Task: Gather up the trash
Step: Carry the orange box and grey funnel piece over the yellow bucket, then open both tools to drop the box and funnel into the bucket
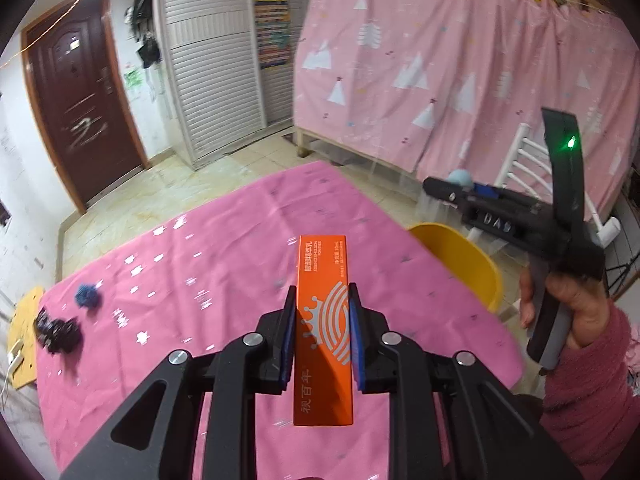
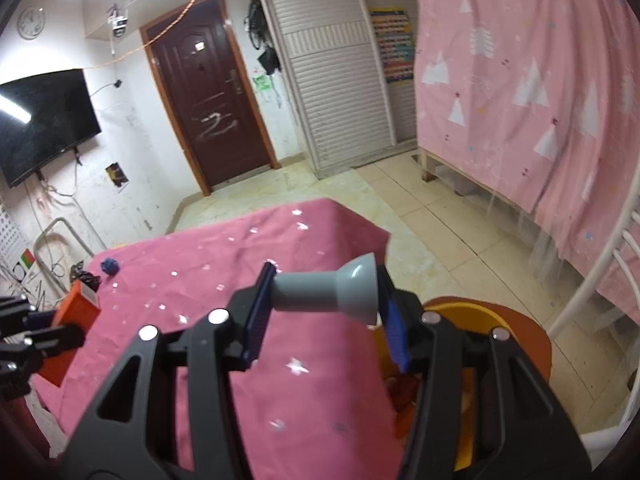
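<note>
left gripper: jaws drawn narrow and clenched on the long sides of an orange carton, blue pads pressed flat against both faces
orange carton: slim box with white crown-and-arcs logo and white lettering, held lengthwise along the fingers, far end jutting past the fingertips, raised above the pink-covered bench; also seen from the right wrist view at the left edge, clamped in the black left tool
right gripper: jaws about half spread and grasping a grey funnel-shaped plastic piece crosswise, narrow stem end against the left pad, flared end against the right pad
grey funnel-shaped plastic piece: held above the right edge of the bench, over the boundary between the pink cloth and a yellow chair
right hand: wrapped round the handle of the right tool, pink fuzzy sleeve at the wrist, green light lit on the tool's upright part
blue crumpled scrap: lying on the bench near its far left corner
dark crumpled scrap: on the bench just beside the blue one, closer to the edge
yellow chair: tucked at the right side of the bench
background: brown door, white slatted wardrobe, pink curtain with white trees, wall-mounted television
</note>
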A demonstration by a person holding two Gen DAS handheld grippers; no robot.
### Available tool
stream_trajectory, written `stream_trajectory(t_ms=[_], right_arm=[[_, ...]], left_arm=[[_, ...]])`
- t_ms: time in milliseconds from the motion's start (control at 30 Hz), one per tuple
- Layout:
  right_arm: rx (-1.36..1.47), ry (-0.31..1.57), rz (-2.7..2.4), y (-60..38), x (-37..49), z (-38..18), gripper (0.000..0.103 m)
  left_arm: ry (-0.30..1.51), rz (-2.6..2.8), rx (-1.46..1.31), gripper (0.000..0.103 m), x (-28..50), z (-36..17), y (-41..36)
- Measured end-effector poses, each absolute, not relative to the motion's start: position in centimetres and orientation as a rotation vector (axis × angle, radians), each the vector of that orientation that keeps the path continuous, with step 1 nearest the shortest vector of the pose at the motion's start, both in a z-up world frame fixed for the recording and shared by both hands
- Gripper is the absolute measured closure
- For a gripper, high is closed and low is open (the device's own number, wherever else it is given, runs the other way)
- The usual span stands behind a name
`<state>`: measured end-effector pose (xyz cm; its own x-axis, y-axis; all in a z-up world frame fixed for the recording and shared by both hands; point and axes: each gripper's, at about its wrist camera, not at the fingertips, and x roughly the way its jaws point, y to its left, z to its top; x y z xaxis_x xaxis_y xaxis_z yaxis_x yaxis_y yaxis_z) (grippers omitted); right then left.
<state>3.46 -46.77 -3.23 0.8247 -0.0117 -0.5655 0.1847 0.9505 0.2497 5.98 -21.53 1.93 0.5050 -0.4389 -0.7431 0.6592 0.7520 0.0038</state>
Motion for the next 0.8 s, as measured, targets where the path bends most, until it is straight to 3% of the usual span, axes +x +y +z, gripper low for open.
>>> stream_trajectory(t_ms=[467, 600, 800], right_arm=[[0.403, 0.627, -0.172, -52.8, 0.5, -6.4, 0.055], [0.431, 0.625, -0.18, -53.9, 0.2, -6.7, 0.039], [0.478, 0.58, -0.216, -55.6, -1.0, -6.1, 0.038]], left_arm=[[0.85, -0.805, 0.313, 0.088, 5.6, 1.2, -30.6], [0.87, -0.839, 0.314, 0.088, 5.7, 0.9, -33.0], [0.891, -0.882, 0.319, 0.088, 5.6, 0.3, -35.7]])
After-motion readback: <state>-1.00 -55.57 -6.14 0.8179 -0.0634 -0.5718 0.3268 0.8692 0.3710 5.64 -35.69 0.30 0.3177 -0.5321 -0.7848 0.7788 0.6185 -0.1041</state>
